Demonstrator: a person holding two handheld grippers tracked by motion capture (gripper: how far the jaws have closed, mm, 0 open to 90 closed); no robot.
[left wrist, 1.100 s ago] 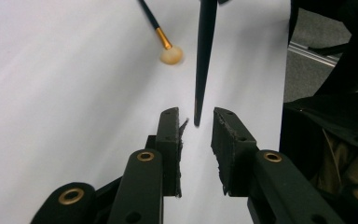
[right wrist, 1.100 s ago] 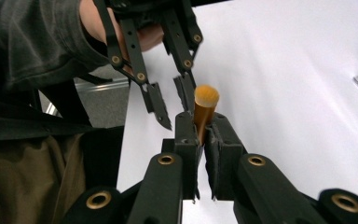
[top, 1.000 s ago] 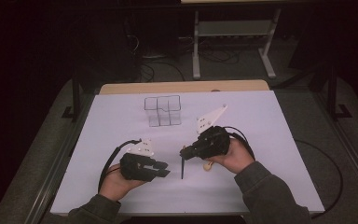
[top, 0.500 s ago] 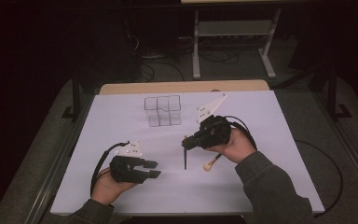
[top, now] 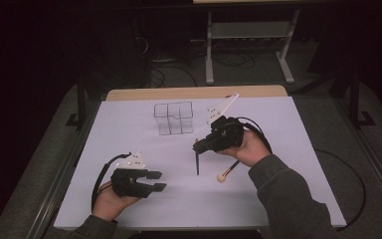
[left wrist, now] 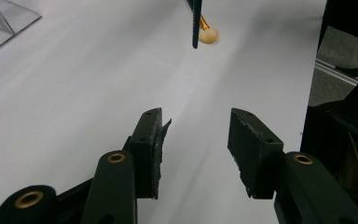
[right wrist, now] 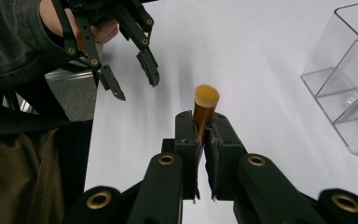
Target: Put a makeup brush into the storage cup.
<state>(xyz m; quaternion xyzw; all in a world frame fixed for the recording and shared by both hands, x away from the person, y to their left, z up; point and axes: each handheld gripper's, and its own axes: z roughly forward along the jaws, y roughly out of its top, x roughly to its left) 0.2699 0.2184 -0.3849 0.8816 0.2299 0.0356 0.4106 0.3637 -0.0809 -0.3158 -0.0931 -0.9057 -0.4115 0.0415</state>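
Note:
My right gripper [top: 197, 148] is right of the table's middle, shut on a thin dark stick [top: 197, 164] that hangs point-down over the white surface. In the right gripper view an amber round-ended shaft [right wrist: 206, 100] is pinched between the pads of the right gripper [right wrist: 204, 119]. A brush with a tan head [top: 222, 177] lies on the table beside the stick, also seen as the tan brush head [left wrist: 208, 35]. My left gripper [top: 158, 180] sits near the front left. Its jaws have just been opening and the left gripper [left wrist: 196, 116] has nothing between them.
A clear plastic compartment box [top: 174, 117] stands at the back centre and appears as the clear box [right wrist: 349, 93] to the right. The white table cover [top: 288, 149] ends at a wooden rear edge [top: 194, 93]. A metal stand [top: 248, 35] is behind the table.
The left gripper drew back toward the front left, away from the dark stick, and its jaws spread apart. The right gripper carried the stick slightly back and up.

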